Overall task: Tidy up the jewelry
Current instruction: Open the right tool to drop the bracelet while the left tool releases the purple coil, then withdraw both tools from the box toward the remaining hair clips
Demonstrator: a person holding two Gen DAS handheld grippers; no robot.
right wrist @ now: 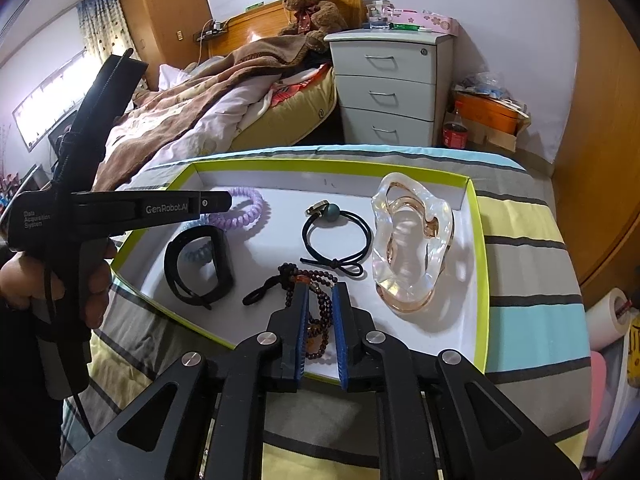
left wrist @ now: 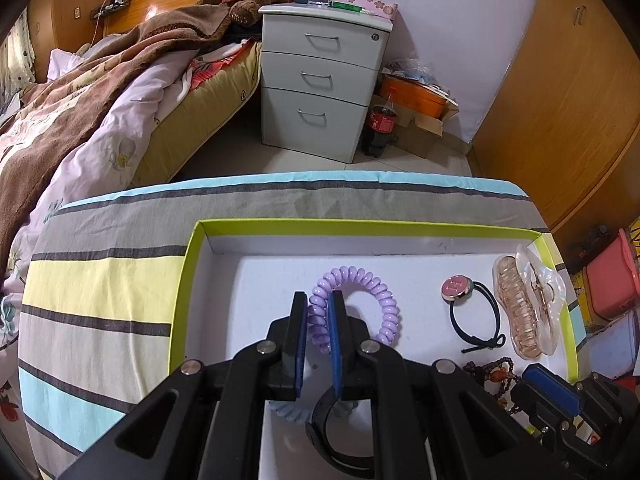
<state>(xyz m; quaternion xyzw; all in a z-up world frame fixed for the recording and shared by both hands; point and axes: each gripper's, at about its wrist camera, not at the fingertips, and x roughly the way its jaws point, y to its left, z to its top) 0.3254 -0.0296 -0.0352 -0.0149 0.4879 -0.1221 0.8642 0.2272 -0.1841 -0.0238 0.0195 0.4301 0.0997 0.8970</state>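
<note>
Nearest the right wrist camera, the right gripper (right wrist: 320, 294) has its blue pads either side of the dark bead bracelet (right wrist: 318, 320) at the front edge of the green-rimmed tray (right wrist: 482, 280), though whether they press on it I cannot tell. Just beyond lie a black band (right wrist: 200, 268) over a pale blue coil tie (right wrist: 196, 257), a black hair tie with a round charm (right wrist: 336, 240) and a clear claw clip (right wrist: 412, 240). Farther left, the left gripper (left wrist: 320, 298) is clamped on the purple coil hair tie (left wrist: 360, 300), all upon a striped cloth (left wrist: 100, 280).
</note>
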